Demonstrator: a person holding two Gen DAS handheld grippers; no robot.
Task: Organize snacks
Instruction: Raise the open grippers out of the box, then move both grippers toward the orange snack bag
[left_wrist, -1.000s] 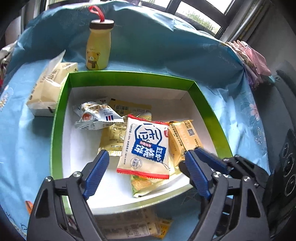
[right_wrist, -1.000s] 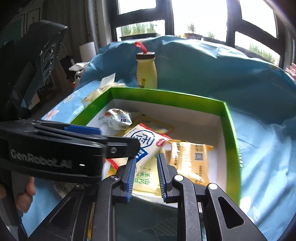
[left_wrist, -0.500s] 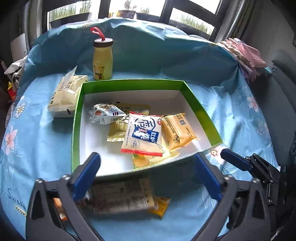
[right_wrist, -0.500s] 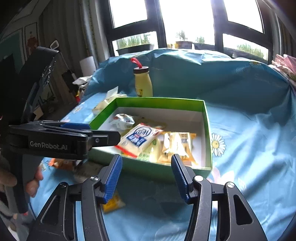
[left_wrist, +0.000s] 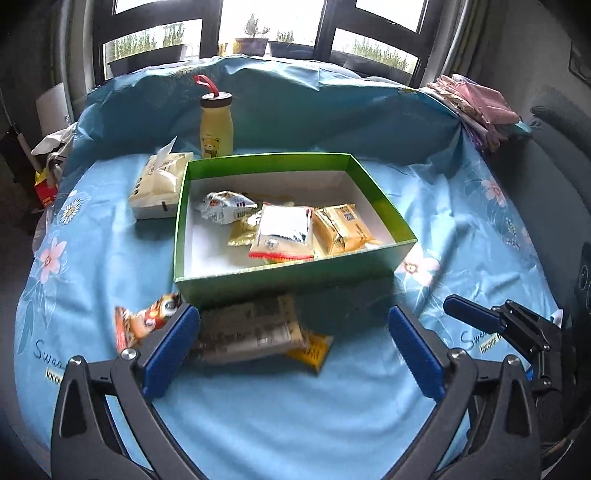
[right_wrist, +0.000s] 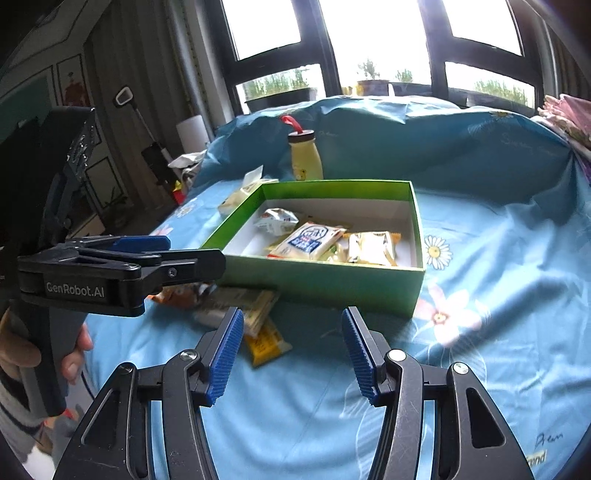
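Pulling back from the green box (left_wrist: 295, 273): a second ago both grippers hung right over its packets, now they sit low in frame, clear of it. The white-and-blue packet (left_wrist: 284, 230) lies released inside, mid-frame, so that drop looks done. Left gripper (left_wrist: 291, 347) stands wide and empty, tilted down over the loose packets (left_wrist: 243, 332) on the blue cloth (left_wrist: 277, 413), probably next. Right gripper (right_wrist: 291, 354) is half-open, empty, lower centre.
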